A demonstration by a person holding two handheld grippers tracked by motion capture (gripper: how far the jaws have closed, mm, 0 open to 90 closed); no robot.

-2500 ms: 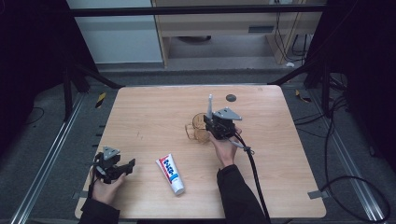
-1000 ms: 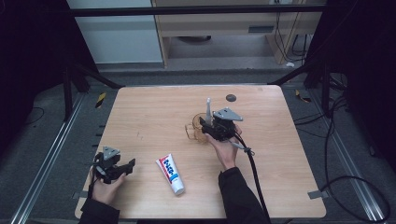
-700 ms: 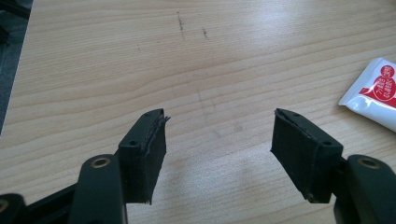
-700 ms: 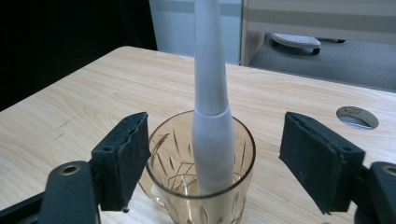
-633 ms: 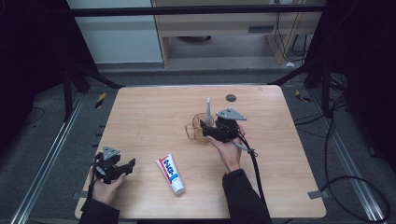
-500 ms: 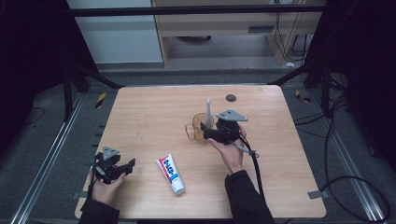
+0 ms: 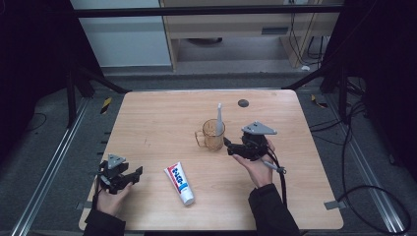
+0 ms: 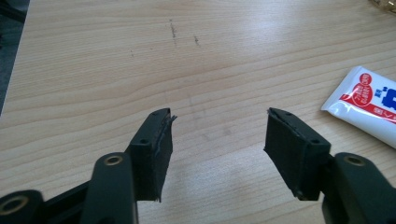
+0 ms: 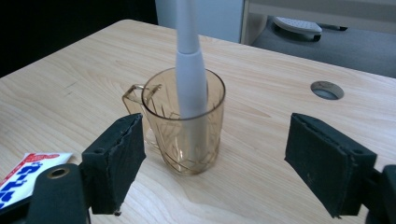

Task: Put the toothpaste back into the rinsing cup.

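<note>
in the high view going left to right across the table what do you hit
black left gripper with open jaws → white toothpaste tube with red and blue print → amber glass mug holding a white toothbrush → black right gripper with open jaws

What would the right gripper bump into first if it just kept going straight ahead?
Most likely the amber glass mug with the toothbrush standing in it. It sits straight ahead of the open right gripper, though slightly left of centre.
</note>
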